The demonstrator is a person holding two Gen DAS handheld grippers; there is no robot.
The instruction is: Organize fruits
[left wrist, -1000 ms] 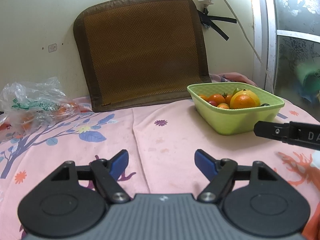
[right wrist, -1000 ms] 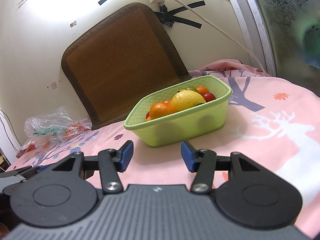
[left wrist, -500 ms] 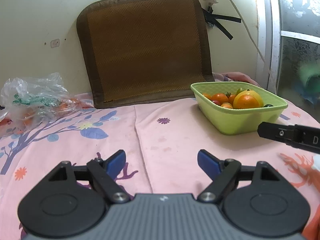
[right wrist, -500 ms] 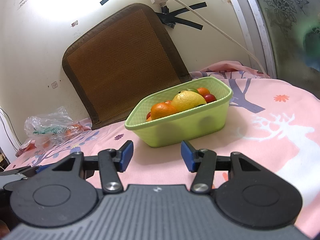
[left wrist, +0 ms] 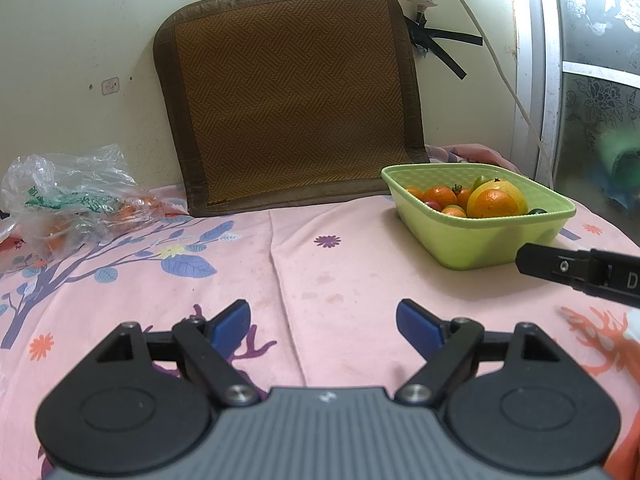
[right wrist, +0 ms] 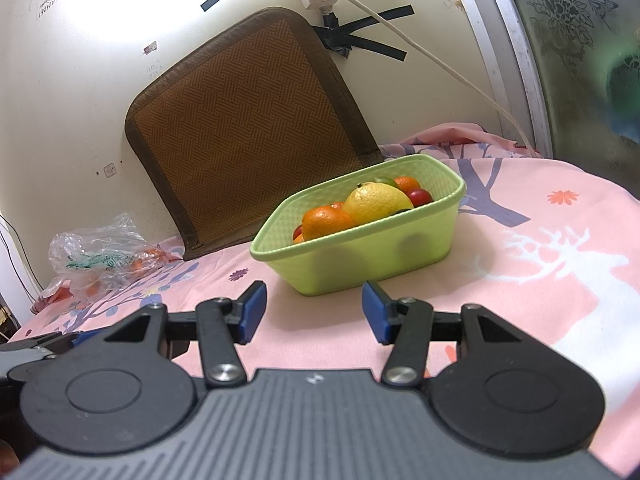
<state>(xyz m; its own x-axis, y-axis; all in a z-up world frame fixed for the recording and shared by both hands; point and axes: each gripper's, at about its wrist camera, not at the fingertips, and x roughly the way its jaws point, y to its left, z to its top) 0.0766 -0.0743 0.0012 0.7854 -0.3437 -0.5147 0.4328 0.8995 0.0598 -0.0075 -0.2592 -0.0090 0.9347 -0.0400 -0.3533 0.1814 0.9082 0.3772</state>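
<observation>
Left wrist view: your left gripper (left wrist: 323, 318) has its jaws wide and holds nothing. Your right gripper (right wrist: 312, 310) is the same, jaws wide with nothing in them. The green basket (left wrist: 472, 240) sits on the pink sheet (left wrist: 320, 264), far and to the right. It holds oranges (left wrist: 496, 204) and a yellow fruit (right wrist: 376, 204). A plastic bag (left wrist: 68, 196) lies far left.

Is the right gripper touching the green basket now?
Apart. The right wrist view shows bare pink cloth between the open right gripper and the near wall of the green basket; nothing is held.
</observation>
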